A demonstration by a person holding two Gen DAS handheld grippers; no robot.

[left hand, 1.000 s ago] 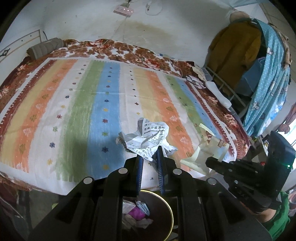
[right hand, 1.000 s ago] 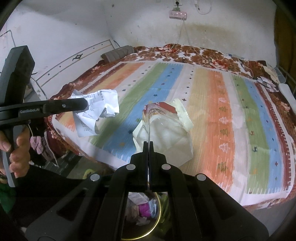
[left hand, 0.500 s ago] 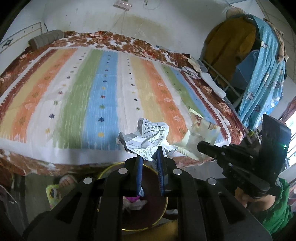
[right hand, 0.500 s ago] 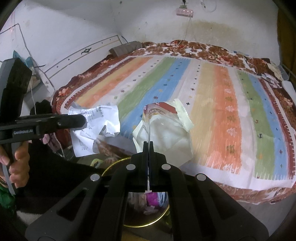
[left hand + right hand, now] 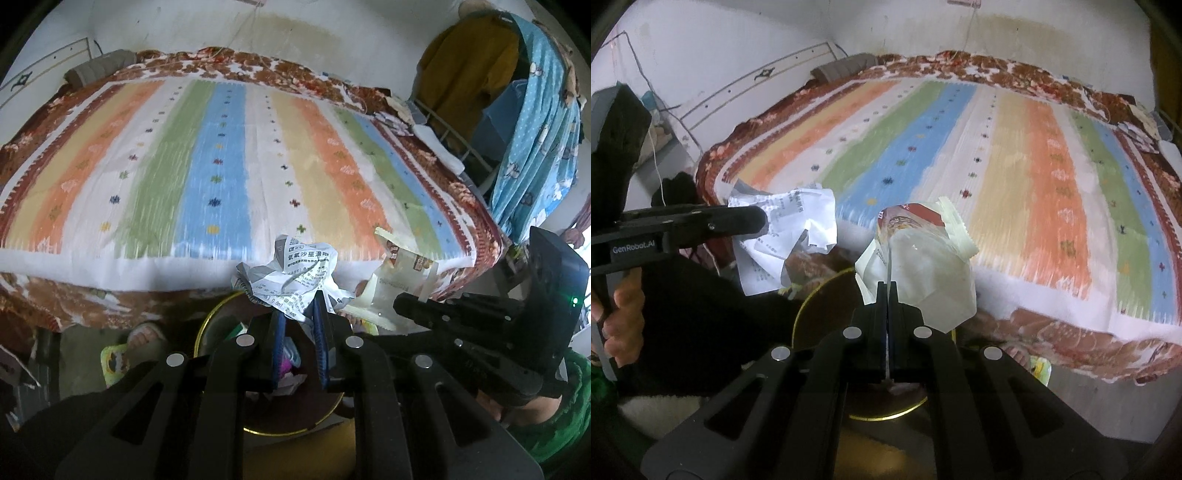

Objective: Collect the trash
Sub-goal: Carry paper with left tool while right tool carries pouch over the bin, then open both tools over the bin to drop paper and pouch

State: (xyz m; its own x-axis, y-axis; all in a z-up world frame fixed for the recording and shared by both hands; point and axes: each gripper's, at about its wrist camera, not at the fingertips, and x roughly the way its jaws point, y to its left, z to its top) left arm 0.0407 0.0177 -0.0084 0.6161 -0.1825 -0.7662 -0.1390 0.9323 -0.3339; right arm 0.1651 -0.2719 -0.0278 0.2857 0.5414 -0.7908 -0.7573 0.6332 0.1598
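My left gripper (image 5: 298, 306) is shut on a crumpled printed paper (image 5: 295, 275), held above a round bin with a gold rim (image 5: 207, 321). The same paper (image 5: 790, 229) shows at the left gripper's tip (image 5: 757, 221) in the right wrist view. My right gripper (image 5: 887, 291) is shut on a pale snack wrapper with a red top (image 5: 919, 266), held over the bin's gold rim (image 5: 805, 310). The wrapper (image 5: 402, 273) and right gripper (image 5: 402, 306) also show in the left wrist view. Pink and white trash (image 5: 288, 365) lies inside the bin.
A bed with a striped blanket (image 5: 229, 158) fills the view behind the bin; its floral edge (image 5: 74, 299) hangs beside the bin. Clothes hang on a rack (image 5: 532, 122) at the right. A yellow-green item (image 5: 114, 360) lies on the floor left of the bin.
Both grippers have pulled back from the bed with their trash and now hang over the bin, which has come further into view. Both stay shut.
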